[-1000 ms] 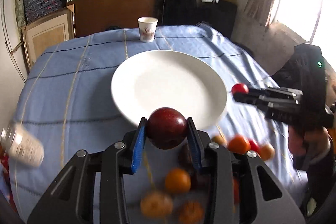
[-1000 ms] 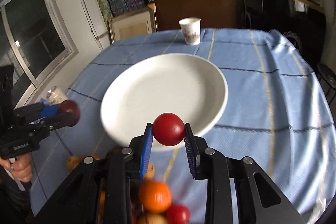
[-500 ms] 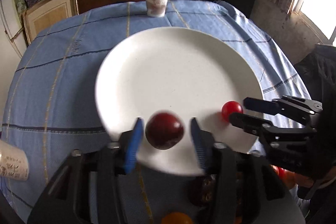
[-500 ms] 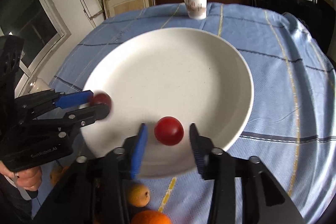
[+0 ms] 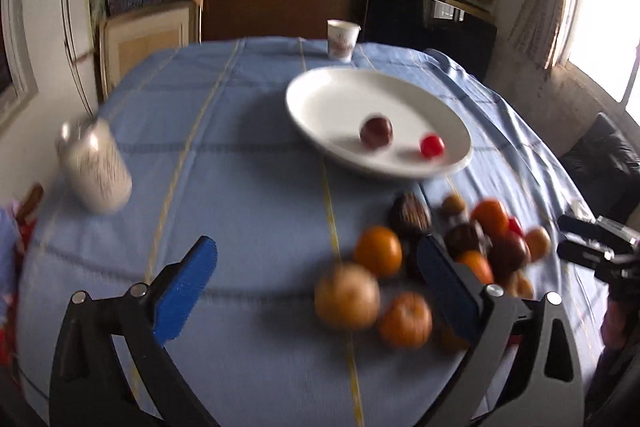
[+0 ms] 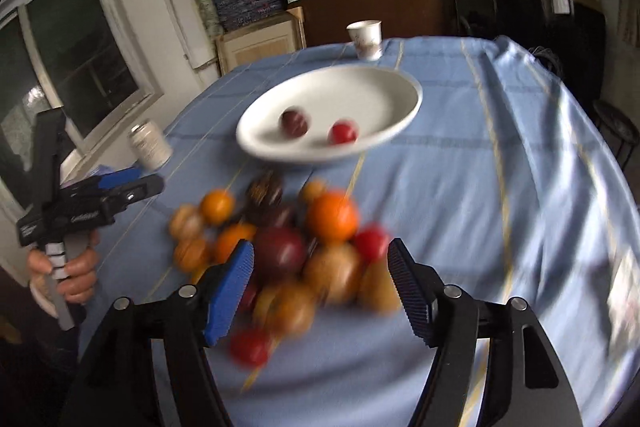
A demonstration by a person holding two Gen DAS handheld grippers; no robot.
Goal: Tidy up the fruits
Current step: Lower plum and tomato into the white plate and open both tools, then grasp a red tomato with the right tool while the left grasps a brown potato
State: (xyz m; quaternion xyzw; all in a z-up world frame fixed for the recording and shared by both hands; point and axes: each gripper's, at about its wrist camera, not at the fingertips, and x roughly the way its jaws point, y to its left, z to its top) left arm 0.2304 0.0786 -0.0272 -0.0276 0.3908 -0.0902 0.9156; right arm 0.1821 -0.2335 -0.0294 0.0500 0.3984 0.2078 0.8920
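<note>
Now both grippers' fingers are opening, nothing between them: left gripper (image 5: 316, 283), right gripper (image 6: 320, 287). The dark red plum (image 5: 376, 132) and small red tomato (image 5: 432, 146) lie in the round white plate (image 5: 320, 99). Next move, likely: pick from the fruit pile (image 6: 280, 247) just before the plate.

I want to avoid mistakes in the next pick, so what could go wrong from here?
1. The dark plum and red tomato lie loose near the white plate's rim; a bump might roll them out.
2. The fruit pile is tightly heaped, so the opening, empty right tool may nudge neighbours across the cloth.
</note>
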